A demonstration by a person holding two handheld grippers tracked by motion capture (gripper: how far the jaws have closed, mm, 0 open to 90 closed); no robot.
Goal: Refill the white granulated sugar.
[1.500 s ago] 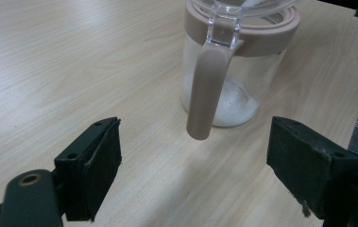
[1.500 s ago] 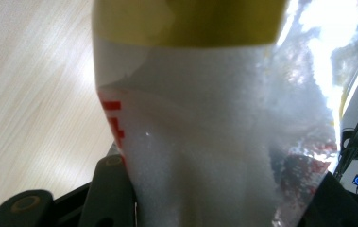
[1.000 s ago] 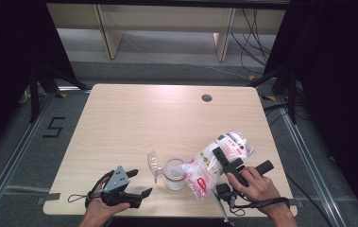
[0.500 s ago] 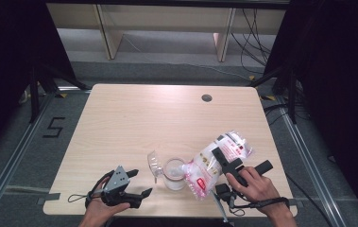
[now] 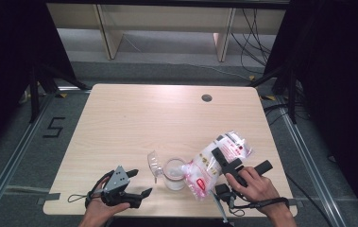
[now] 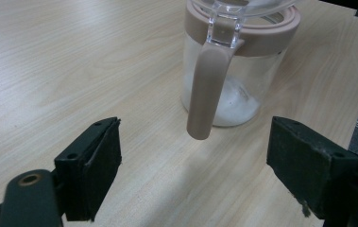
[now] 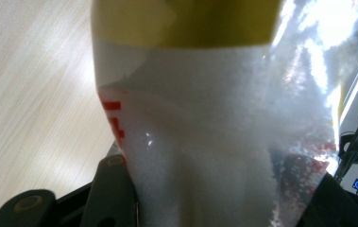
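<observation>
Near the table's (image 5: 120,123) front edge, right gripper (image 5: 224,158) clamps tilted sugar bag (image 5: 217,163) over jar (image 5: 174,174) for pouring; left gripper (image 5: 139,182) gapes empty.

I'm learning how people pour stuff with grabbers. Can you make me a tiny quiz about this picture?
1. True or false: the left hand-held gripper is squeezing the jar's handle.
2. What does the right hand-held gripper hold? A) a spoon B) a bag of white grains C) a cup
3. Fill in: the flip lid of the jar stands ____.

Key:
1. False; its jaws are open, short of the handle.
2. B; the bag tilts towards the jar.
3. Open.
</observation>
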